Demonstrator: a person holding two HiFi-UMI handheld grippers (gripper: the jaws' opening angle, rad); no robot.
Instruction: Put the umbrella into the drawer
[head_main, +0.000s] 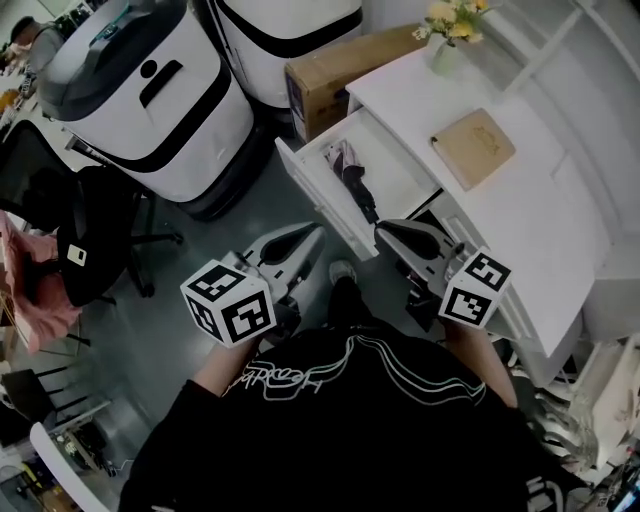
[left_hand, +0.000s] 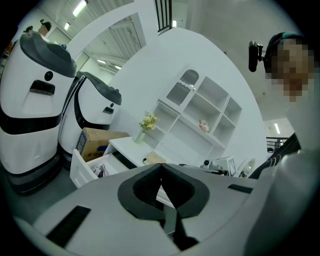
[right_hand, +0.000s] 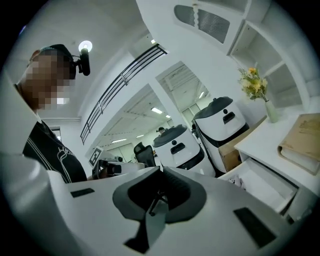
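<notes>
**White desk (head_main: 530, 210), drawer (head_main: 318, 205) open, umbrella (head_main: 352, 172) inside**

The umbrella lies in the open drawer. The left hand-held gripper (head_main: 318, 232) and right hand-held gripper (head_main: 384, 229) are both closed on nothing. If the drawer is pushed shut carelessly, it might jam on the umbrella's end. Only the head view shows how the umbrella lies. The gripper views confirm the jaws are empty.

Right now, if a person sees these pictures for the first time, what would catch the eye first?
The open white drawer at the centre of the head view, with the umbrella lying inside it, draws the eye first. Just below it the left gripper and the right gripper are both shut and empty. At the upper left stand two big white machines with black bands.
</notes>
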